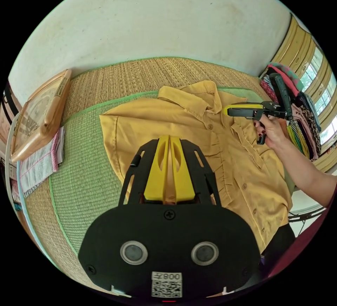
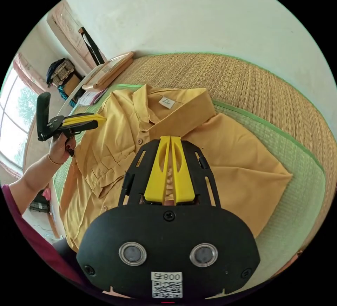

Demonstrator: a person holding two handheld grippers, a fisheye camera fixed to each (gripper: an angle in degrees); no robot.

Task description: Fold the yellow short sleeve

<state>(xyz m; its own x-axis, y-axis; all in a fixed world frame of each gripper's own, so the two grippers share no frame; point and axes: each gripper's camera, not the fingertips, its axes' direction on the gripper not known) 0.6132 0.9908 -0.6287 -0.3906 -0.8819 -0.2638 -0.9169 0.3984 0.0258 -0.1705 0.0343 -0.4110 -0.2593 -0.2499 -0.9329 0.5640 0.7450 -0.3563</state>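
The yellow short sleeve shirt (image 1: 147, 119) lies spread face up and buttoned on a green mat (image 1: 87, 179), collar towards the wall. In the left gripper view my left gripper (image 1: 169, 138) hangs over the shirt's middle, its yellow jaws shut with nothing between them. A hand holds my right gripper (image 1: 230, 111) in the air above the placket, jaws together. In the right gripper view the shirt (image 2: 228, 165) spreads under my right gripper (image 2: 171, 138), which is shut and empty. My left gripper (image 2: 101, 119) hovers over the far sleeve, held by a hand.
The green mat lies on a woven straw mat (image 1: 140, 74) against a pale wall. A wooden-framed object (image 1: 38, 116) and a folded towel (image 1: 42, 165) sit at the left edge. A pile of colourful clothes (image 1: 302, 109) stands at the right, by windows.
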